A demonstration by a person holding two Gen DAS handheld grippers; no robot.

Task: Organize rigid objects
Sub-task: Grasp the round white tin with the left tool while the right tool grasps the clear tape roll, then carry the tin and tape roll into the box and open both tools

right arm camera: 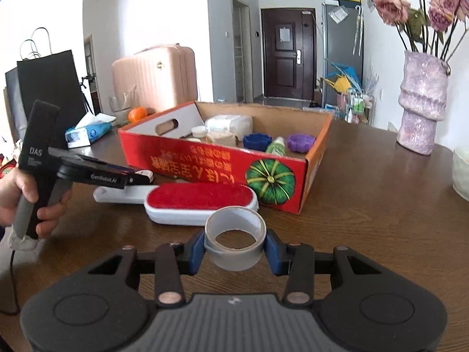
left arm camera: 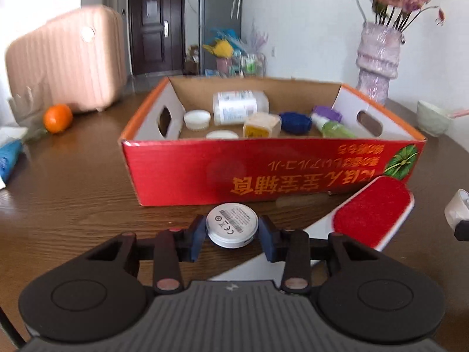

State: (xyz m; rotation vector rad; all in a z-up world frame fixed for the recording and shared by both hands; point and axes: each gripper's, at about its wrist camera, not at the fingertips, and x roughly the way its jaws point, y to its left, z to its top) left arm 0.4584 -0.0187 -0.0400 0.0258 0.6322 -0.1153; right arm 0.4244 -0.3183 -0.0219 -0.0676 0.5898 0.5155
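While both grippers hold their loads above the wooden surface (right arm camera: 366,205), the red cardboard box (left arm camera: 272,170) stands open just ahead of them.

The left gripper (left arm camera: 232,230) has its jaws closed on a round silver tin (left arm camera: 232,225), label side up, held in front of the box's near wall. The right gripper (right arm camera: 234,246) has its jaws closed on a roll of clear tape (right arm camera: 234,242), its hole facing up. A red lint brush (right arm camera: 200,202) lies flat on the surface beside the box's printed wall. Inside the box are a white bottle (left arm camera: 239,106) on its side, a blue lid (left arm camera: 294,121), a purple lid (right arm camera: 300,142) and a green spray bottle (left arm camera: 334,127). An orange (left arm camera: 57,118) sits well apart to the left, near a pink suitcase (left arm camera: 67,64).
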